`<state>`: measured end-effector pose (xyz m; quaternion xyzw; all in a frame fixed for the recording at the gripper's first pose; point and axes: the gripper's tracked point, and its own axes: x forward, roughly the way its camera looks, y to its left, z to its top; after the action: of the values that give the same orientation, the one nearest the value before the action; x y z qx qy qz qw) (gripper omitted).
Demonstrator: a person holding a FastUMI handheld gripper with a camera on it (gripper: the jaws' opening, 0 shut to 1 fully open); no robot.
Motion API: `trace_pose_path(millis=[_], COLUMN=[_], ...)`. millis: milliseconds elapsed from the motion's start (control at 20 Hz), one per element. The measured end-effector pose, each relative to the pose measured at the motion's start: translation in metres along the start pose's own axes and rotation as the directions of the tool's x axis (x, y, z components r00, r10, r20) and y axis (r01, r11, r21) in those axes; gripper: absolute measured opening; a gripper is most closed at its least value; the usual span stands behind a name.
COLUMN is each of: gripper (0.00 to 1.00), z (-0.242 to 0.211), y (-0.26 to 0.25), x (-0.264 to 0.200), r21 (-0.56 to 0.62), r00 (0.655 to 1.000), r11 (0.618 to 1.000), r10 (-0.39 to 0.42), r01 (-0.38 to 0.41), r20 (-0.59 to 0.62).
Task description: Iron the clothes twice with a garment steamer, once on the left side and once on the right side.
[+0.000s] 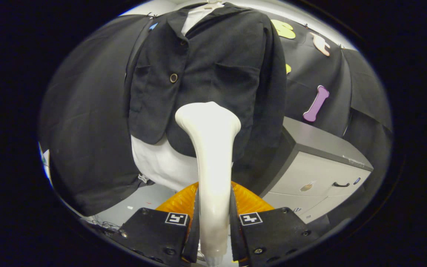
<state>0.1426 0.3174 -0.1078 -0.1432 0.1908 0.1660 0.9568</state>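
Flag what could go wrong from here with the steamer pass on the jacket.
1. The gripper is shut on the steamer low on its handle; the smooth handle may twist or slip as the head drags.
2. The head sits near the jacket hem, so it might snag the front edge or the button.

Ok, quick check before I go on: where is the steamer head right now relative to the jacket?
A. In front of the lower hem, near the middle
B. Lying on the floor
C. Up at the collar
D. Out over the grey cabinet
A: the gripper is shut on the steamer, whose head sits against the lower front of the black jacket, beside the grey cabinet.
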Motion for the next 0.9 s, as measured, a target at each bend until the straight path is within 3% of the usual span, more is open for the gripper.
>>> trace_pose_path(millis=[250, 450, 700, 900], gripper=[0.37, 0.37, 0.37, 0.37], z=[-0.025, -0.004, 0.069, 0.155], y=[0.006, 0.017, 0.046, 0.066], x=[0.009, 0.002, -0.02, -0.045], r21=[-0.015, -0.044, -0.068, -0.059], r00=[0.998, 0.999, 0.982, 0.929], r11=[1.0, 0.998, 0.992, 0.988], r10=[0.008, 0.039, 0.115, 0.152], r01=[-0.009, -0.04, -0.105, -0.14], r20=[-0.066, -0.019, 0.149, 0.338])
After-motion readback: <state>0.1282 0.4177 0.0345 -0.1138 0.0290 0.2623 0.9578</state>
